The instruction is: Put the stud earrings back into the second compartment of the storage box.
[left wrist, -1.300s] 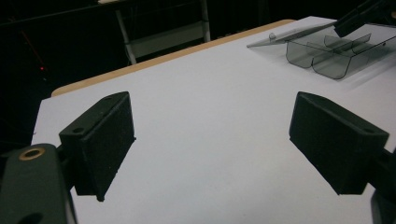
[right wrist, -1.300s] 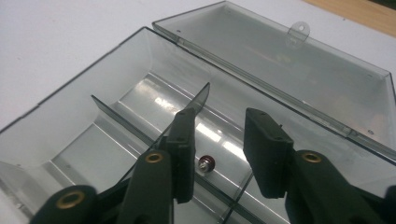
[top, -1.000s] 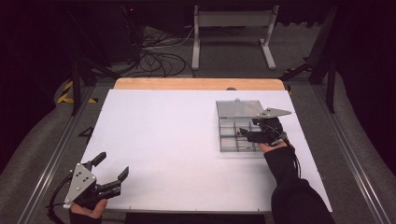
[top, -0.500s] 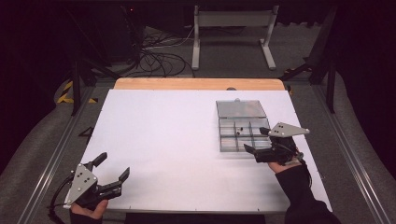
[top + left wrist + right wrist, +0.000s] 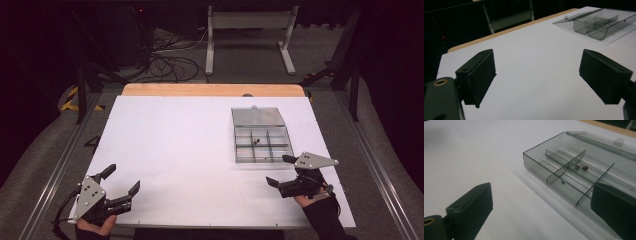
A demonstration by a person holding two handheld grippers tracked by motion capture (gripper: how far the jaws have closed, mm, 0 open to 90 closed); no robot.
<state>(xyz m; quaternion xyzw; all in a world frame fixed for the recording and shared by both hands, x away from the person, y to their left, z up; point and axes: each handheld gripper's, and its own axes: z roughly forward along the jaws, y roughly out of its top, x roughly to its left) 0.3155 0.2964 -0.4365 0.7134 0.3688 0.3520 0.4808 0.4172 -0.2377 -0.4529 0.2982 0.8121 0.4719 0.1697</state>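
White table [image 5: 200, 150], clear box [image 5: 262, 137], no legible writing.

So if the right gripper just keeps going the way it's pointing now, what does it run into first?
Probably nothing: the right gripper points leftward across the bare white table, and the clear compartment box lies off to one side. Depth is hard to judge.

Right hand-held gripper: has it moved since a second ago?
Yes. The right hand-held gripper has pulled back from over the clear compartment box toward the table's near edge; its jaws have just been opening, nothing between them.
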